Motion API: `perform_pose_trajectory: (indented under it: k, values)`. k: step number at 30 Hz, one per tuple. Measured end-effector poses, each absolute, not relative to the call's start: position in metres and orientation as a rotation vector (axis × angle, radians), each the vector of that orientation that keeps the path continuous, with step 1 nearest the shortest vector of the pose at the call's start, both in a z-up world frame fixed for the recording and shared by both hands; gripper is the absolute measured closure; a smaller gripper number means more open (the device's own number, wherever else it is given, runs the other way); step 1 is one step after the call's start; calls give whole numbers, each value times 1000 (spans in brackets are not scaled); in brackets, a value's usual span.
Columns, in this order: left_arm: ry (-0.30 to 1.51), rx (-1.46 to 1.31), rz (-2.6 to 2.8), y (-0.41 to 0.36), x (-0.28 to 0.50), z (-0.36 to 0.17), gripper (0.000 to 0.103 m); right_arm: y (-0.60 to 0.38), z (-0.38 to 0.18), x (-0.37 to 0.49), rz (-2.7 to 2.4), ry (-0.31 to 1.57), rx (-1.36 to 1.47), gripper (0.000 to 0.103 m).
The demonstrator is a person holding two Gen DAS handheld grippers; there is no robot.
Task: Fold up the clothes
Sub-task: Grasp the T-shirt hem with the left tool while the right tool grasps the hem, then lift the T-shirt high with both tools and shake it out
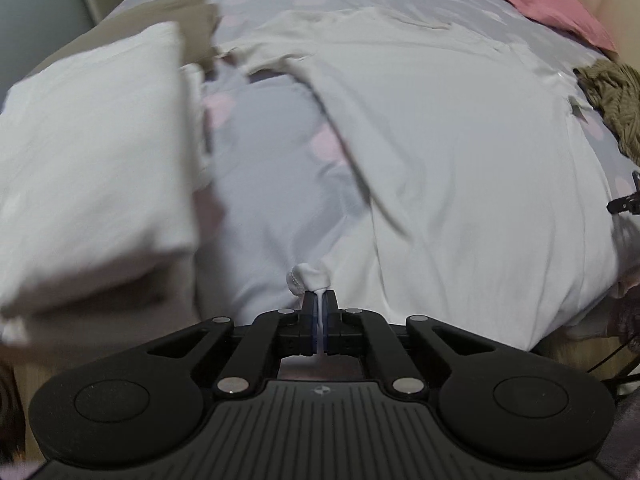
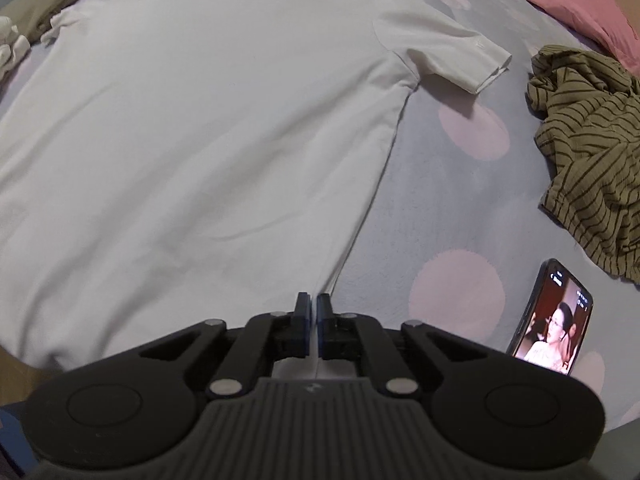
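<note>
A white T-shirt [image 2: 200, 120] lies spread on the bed, collar at the far end, its right sleeve [image 2: 448, 52] flat. In the right wrist view my right gripper [image 2: 314, 304] is shut at the shirt's near right hem corner, a thin strip of white cloth between its fingers. In the left wrist view my left gripper [image 1: 319, 300] is shut on a bunched knob of the white T-shirt [image 1: 460, 160] at its near left hem. The shirt's left side runs in a loose fold from there toward the far sleeve.
The bed has a grey sheet [image 2: 460, 200] with pink dots. A folded white stack [image 1: 88, 152] and beige clothes [image 1: 192, 12] sit left. A crumpled olive striped garment [image 2: 592, 152] lies right, a lit phone [image 2: 556, 320] stands near it, and a pink pillow [image 2: 580, 0] is far right.
</note>
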State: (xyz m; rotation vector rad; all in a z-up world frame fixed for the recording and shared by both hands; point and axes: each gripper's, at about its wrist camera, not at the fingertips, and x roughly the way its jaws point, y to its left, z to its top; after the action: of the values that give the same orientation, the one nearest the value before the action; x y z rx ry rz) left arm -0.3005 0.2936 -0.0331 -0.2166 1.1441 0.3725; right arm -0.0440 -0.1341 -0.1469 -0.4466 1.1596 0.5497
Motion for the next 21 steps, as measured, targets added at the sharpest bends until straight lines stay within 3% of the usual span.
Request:
perform_pose_trajectory:
  k: [12,16,19,21]
  values:
    - [1405,-265,388,298,-316,-66,102,-125,-150,-42,537,1182,-461,99]
    - [1397,-272,436,301,-319,-62,102,-133,-145,-41,533,1197,-407,94]
    - [1354,-256,438,301,-317,-56,91,-138,-139,-45,541,1200,-373,94]
    - [1355,-248,427,304,-308,-58,82,-140,-136,-50,557,1203,-358,87]
